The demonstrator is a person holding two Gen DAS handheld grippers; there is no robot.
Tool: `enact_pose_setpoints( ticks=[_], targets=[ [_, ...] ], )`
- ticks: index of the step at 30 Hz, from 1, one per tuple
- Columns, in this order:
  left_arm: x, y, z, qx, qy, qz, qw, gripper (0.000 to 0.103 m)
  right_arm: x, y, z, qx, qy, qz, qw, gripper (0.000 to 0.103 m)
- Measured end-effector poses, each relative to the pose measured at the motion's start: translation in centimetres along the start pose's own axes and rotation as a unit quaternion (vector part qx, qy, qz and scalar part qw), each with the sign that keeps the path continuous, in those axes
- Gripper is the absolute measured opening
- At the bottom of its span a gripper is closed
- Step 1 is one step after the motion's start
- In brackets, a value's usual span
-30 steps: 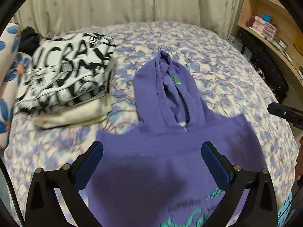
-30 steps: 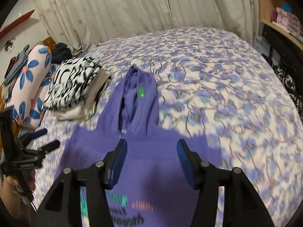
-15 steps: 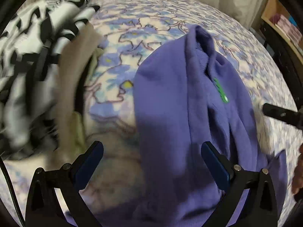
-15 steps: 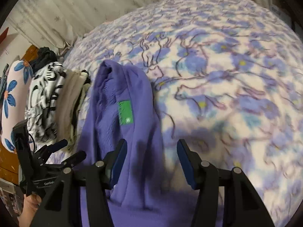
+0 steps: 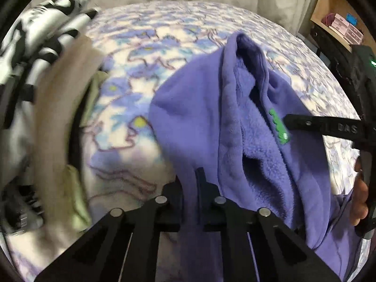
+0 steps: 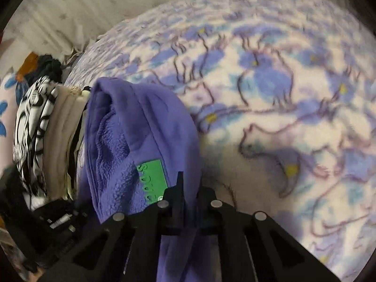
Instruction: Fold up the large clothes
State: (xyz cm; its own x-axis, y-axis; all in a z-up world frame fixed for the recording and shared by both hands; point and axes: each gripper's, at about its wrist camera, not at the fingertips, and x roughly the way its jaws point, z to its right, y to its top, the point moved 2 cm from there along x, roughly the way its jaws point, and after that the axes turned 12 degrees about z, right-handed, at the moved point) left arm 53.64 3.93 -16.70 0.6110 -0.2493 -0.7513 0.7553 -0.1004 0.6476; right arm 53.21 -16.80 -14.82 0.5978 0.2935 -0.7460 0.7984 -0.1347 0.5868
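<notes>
1. Step in hand: both grippers are pinched on the hood of the purple hoodie (image 5: 199, 122), one on each side edge. Likely the hood fold, with the hood about to go down onto the body.
2. Hoodie location: on the floral bedspread (image 5: 164, 30), hood end facing the cameras. The fleece lining and a green tag (image 6: 152, 178) show at the hood opening. The hoodie body is mostly out of view below the frames.
3. Left gripper (image 5: 190, 183): jaws nearly shut, with a ridge of purple cloth running up between them. It grips the hood's left edge.
4. Right gripper (image 6: 189, 188): jaws also nearly shut on purple cloth just beside the green tag. It grips the hood's right edge. In the left view its finger sits right by the tag, and the person's hand shows at the right frame edge.
5. Next move, as a judgement: lift both edges together, carry the hood toward the body, lay it flat, then release. The two grippers need matched height and pace, or the hood skews.
6. Risk: the fleece is thick and limp, so a shallow pinch could slip or catch only one layer.
7. Neighbour: a stack of folded clothes (image 5: 40, 94) lies just left of the hood, black-and-white print on top, beige under it. Whether stack and hood touch cannot be told. Keep the swing clear of it.
</notes>
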Motion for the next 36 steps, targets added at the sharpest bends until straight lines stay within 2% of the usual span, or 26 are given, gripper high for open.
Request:
enact_pose_setpoints(
  ticks=[6,12,16,21,24,27,31,34,36],
  targets=[
    [-6.5,-0.1,0.0,0.006,0.010,0.033,0.9994,0.005,-7.7,0.1,-0.2,-0.032,0.007,0.054,0.998,0.004],
    [-14.2,-1.5,1.3,0.023,0.004,0.054,0.9982,0.005,-16.0,-2.3,-2.7,-0.079,0.020,0.097,0.992,0.005],
    [-18.9,-3.8,2.1,0.029,0.003,0.063,0.9976,0.005,-21.5,-5.6,-4.9,-0.116,0.023,0.123,0.985,0.005],
    [-22.2,-8.5,1.5,0.020,0.001,0.058,0.9981,0.006,-25.4,-11.4,-5.5,-0.158,0.008,0.142,0.977,0.007],
    [-22.8,-12.4,0.9,0.011,0.000,0.032,0.9994,0.006,-25.9,-14.4,-4.9,-0.171,-0.005,0.125,0.977,0.008],
    [-23.6,-15.4,0.3,0.000,0.001,0.015,0.9999,0.006,-25.6,-17.1,-4.0,-0.171,-0.021,0.088,0.981,0.008],
    [-24.5,-17.9,-0.2,-0.014,0.003,0.000,0.9999,0.006,-25.4,-20.5,-3.1,-0.167,-0.043,0.043,0.984,0.008],
    [-25.2,-19.1,-0.4,-0.023,-0.007,-0.011,0.9996,0.012,-26.1,-22.6,-2.4,-0.143,-0.036,0.014,0.989,0.008],
    [-25.9,-19.8,0.0,-0.036,-0.028,-0.018,0.9988,0.022,-26.9,-23.9,-2.3,-0.130,-0.031,0.006,0.991,0.008]
  ],
)
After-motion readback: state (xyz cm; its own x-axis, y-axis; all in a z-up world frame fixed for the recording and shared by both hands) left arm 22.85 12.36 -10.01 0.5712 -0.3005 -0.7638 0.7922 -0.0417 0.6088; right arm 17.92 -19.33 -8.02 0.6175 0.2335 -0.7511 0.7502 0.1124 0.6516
